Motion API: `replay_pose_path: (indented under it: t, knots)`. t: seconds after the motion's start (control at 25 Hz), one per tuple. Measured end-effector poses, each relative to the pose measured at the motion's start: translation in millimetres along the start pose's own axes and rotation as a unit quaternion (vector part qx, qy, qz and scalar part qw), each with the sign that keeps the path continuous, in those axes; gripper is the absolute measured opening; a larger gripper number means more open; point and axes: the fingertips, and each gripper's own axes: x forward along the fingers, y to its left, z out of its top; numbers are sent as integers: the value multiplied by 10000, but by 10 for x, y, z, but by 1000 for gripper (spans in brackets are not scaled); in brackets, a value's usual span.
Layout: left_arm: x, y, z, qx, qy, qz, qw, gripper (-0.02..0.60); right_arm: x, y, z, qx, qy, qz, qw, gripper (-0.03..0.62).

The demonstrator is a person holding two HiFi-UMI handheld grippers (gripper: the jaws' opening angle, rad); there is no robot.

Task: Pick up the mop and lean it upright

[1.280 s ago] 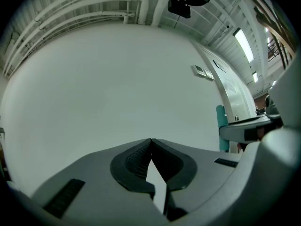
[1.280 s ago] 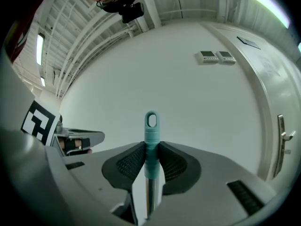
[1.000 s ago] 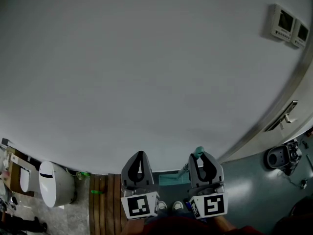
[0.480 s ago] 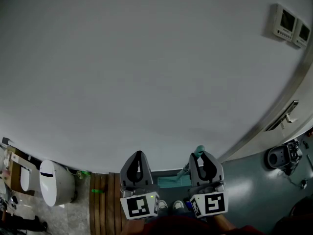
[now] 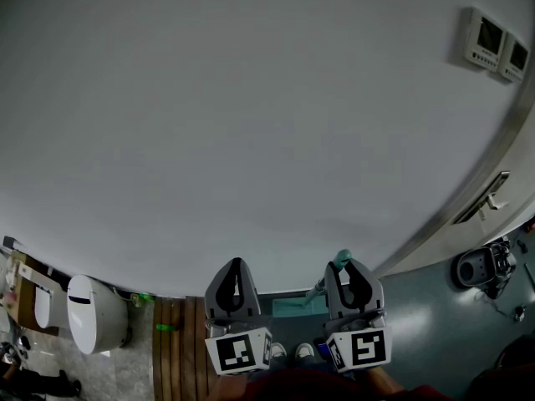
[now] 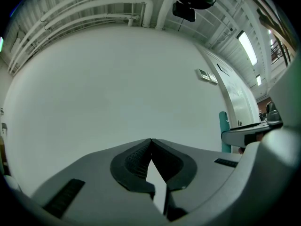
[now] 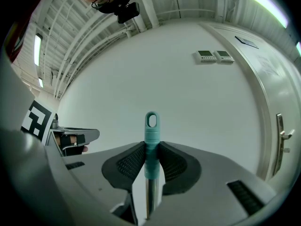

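Between the dark ribbed pads of the right gripper [image 7: 151,146], a mop [image 7: 151,126] with a teal plastic grip and a bare metal shaft stands upright. The jaws are clenched on the teal sleeve just below its looped hanging eye, and the shaft runs straight down out of sight behind the gripper body. Just to its left, the left gripper [image 6: 151,141] is closed on nothing, its pad tips meeting in a point with only plain wall behind them. Both grippers point at that wall side by side, slightly apart, each carrying a white cube with black square markers [image 5: 239,351] at its rear. From the head view the mop's teal tip shows at the nose of the right gripper, and its flat teal mop head [image 5: 292,307] lies on the grey floor between the two grippers, close to the foot of the broad white wall [image 5: 251,124]. Whether the handle touches the wall cannot be made out. Below the cubes, the toes of a pair of pale shoes [image 5: 289,351] show. Brown wooden slat decking [image 5: 177,345] lies left of the left gripper, and further left stands a white rounded bin [image 5: 92,312]. High on the wall to the right hang two small white control panels [image 5: 493,44], beside a pale door with a metal lever handle [image 5: 495,190], and a dark round machine [image 5: 481,267] sits on the floor near the door.
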Motion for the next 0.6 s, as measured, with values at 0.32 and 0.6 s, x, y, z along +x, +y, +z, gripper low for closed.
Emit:
replay_pose_path:
  t: [0.32,0.6]
  knots:
    - [-4,-2,-9,-19,34,-4,10000,14,4,-17,-98,-87,117,-22,9999,104]
    - [-13,-3,2,9,19,3,10000,14,0,-26,-339,-102,387,-60,9992,104]
